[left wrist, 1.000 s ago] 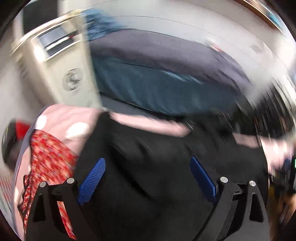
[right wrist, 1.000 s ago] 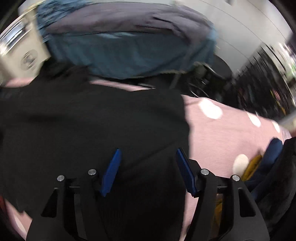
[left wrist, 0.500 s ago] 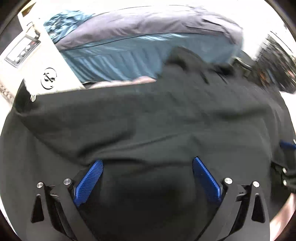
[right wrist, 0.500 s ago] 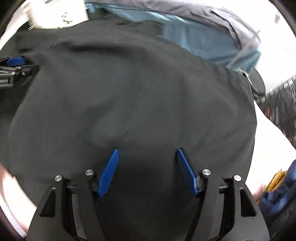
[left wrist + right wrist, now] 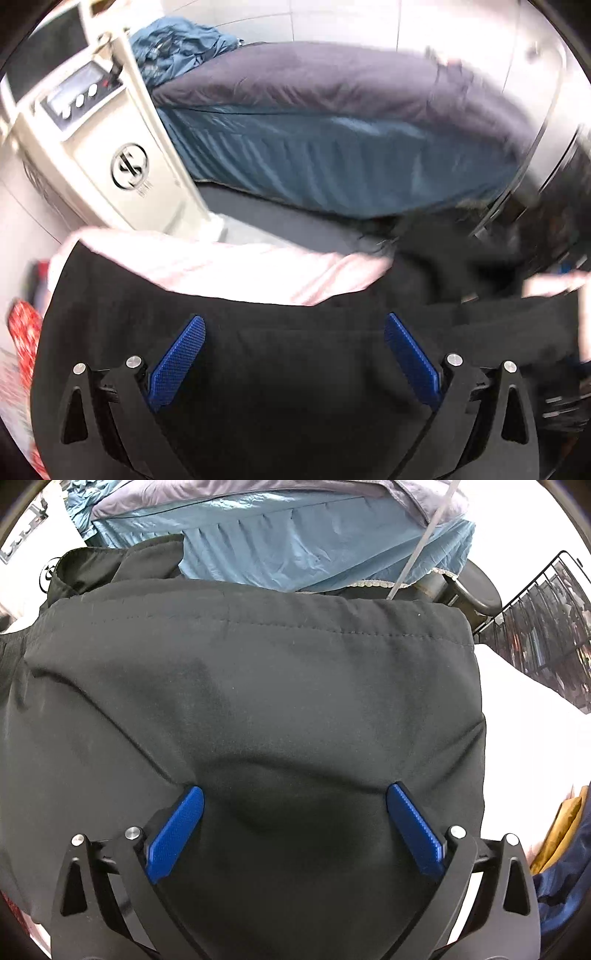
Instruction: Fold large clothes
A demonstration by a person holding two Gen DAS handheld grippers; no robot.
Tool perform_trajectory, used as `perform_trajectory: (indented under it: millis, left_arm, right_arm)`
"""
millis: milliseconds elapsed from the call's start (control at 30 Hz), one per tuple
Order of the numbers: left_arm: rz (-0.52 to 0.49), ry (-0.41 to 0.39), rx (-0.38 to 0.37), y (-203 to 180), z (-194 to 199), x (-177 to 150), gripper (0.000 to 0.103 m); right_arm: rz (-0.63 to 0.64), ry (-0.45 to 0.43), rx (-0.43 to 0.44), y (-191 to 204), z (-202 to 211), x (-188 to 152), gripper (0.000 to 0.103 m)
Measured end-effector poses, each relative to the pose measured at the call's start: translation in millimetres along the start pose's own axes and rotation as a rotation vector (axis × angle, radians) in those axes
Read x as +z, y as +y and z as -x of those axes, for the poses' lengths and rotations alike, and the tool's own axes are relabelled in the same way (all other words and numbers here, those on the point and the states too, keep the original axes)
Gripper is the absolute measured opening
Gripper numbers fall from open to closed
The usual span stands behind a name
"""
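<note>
Both grippers hang over the black garment (image 5: 258,701) lying flat on the pink-covered desk (image 5: 221,266), left gripper (image 5: 293,354) spread wide, right gripper (image 5: 295,827) opening with nothing pinched, so I'd smooth the fold before regripping.

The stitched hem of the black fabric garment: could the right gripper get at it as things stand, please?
Probably yes. The right gripper, its fingers opening with only slack cloth between them, hangs over the black fabric garment, and the stitched hem lies uncovered just ahead with nothing across it.
</note>
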State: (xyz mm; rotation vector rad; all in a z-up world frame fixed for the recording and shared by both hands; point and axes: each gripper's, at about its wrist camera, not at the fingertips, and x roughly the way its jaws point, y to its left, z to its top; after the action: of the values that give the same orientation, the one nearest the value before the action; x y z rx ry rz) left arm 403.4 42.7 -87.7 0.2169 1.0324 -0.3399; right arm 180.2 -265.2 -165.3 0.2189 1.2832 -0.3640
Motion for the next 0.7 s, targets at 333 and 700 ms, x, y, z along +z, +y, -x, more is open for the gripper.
perform_trajectory:
  millis: [333, 700]
  left_arm:
    - [-0.015, 0.046, -0.227, -42, 86, -70, 0.096]
    - [-0.099, 0.195, -0.222, -57, 141, -216, 0.096]
  right_arm:
    - [-0.087, -0.015, -0.014, -5, 32, -10, 0.097]
    - [-0.092, -0.050, 0.070, 4, 109, -139, 0.097]
